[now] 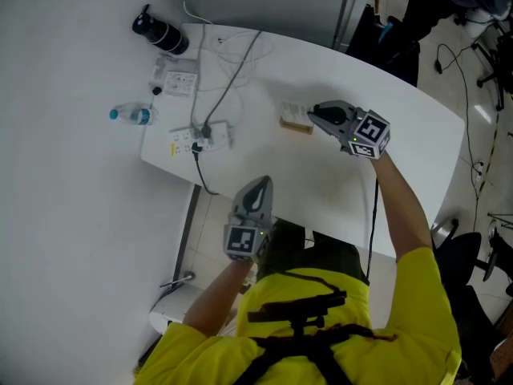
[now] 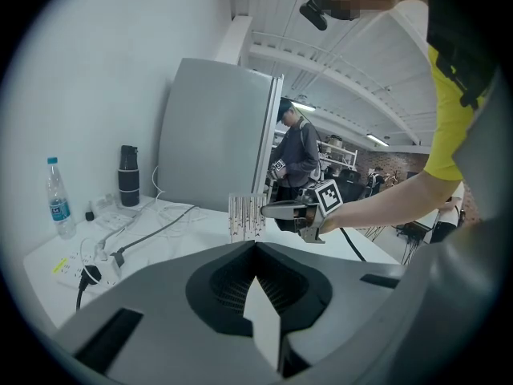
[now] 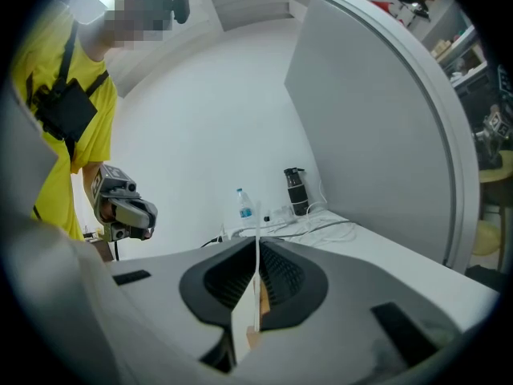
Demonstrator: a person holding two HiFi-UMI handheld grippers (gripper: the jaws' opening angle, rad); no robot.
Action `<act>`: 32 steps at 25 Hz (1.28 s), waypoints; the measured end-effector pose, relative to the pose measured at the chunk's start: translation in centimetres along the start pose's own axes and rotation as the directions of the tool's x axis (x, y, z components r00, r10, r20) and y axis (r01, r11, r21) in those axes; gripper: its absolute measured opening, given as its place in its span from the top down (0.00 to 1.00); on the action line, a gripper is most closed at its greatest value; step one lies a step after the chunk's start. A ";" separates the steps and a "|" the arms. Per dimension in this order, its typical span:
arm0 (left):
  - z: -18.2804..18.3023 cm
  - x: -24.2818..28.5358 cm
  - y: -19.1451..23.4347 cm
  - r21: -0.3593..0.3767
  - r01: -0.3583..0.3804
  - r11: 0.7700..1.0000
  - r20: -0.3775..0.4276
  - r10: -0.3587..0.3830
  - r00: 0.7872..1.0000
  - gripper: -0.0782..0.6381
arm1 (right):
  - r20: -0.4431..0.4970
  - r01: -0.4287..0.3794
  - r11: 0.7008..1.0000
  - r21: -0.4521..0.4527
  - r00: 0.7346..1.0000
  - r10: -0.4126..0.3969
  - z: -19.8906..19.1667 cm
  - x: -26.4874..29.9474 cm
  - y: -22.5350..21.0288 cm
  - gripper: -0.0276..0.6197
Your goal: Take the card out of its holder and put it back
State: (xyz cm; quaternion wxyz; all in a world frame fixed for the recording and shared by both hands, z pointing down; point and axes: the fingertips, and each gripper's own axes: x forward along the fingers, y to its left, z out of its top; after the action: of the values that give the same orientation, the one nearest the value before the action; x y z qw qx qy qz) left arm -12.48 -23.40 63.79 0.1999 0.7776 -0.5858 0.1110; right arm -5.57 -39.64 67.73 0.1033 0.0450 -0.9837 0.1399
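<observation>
Right hand-held gripper (image 1: 314,112) clamped on thin white striped card (image 2: 246,217), upright at its tips over curved white counter (image 1: 401,135). Left hand-held gripper (image 1: 260,184) closed, empty. Grey partition panel (image 2: 212,135) beyond both.

Head view: high over the person, facing steeply down on the white table (image 1: 321,175). Left gripper view: low at the near edge, facing far across the tabletop, right gripper (image 2: 268,210) close ahead. Right gripper view: low over the table, facing left, left gripper (image 3: 144,215) at frame left. All three share the water bottle (image 1: 132,115) and black flask (image 1: 160,32).
</observation>
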 end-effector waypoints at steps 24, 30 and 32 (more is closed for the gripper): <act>-0.8 -0.5 0.1 -0.017 -0.015 1.000 -0.009 0.015 1.000 0.88 | -0.003 0.176 0.969 0.172 0.984 -0.179 -5.6 -2.2 -0.6 0.79; 4.1 -1.9 -0.7 0.007 0.033 0.999 0.043 -0.033 0.999 0.88 | 0.094 0.415 0.866 0.277 0.885 -0.455 -1.3 -12.1 3.9 0.82; 5.7 -2.2 -1.2 0.024 0.058 0.998 0.071 -0.059 0.996 0.88 | 0.112 0.510 0.808 0.296 0.821 -0.560 0.4 -16.2 5.7 0.85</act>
State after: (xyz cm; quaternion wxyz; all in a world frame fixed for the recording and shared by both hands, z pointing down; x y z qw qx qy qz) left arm -12.27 -23.77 57.56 0.1732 0.8001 -0.5682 0.0835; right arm 9.51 -33.30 62.32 0.0356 0.3476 -0.9099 0.2237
